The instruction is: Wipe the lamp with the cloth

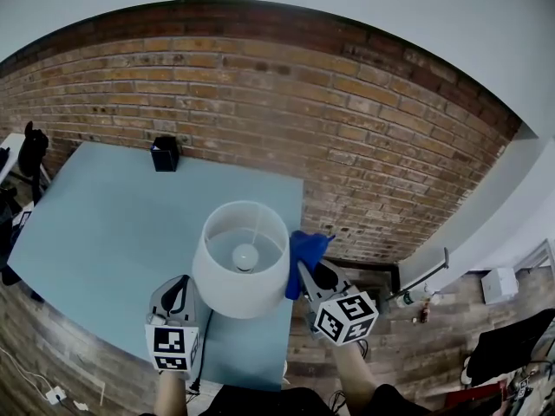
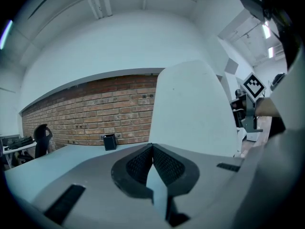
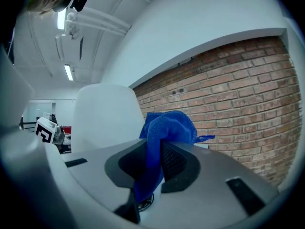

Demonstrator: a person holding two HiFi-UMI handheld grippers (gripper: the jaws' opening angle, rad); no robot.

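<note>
A white lamp (image 1: 241, 267) with a drum shade and a bulb inside stands near the front right of the pale blue table (image 1: 104, 232). The blue cloth (image 1: 305, 251) is pinched in my right gripper (image 1: 305, 277) and rests against the shade's right side. In the right gripper view the cloth (image 3: 159, 142) hangs bunched between the shut jaws, with the shade (image 3: 107, 118) just to the left. My left gripper (image 1: 179, 300) sits at the shade's lower left, jaws shut with nothing between them; the shade (image 2: 193, 109) rises right in front of it.
A small black box (image 1: 165, 153) stands at the table's back edge against the brick wall (image 1: 364, 120). The table's right edge (image 1: 299, 224) is beside the cloth. Wooden floor, cables and clutter lie below and to the right.
</note>
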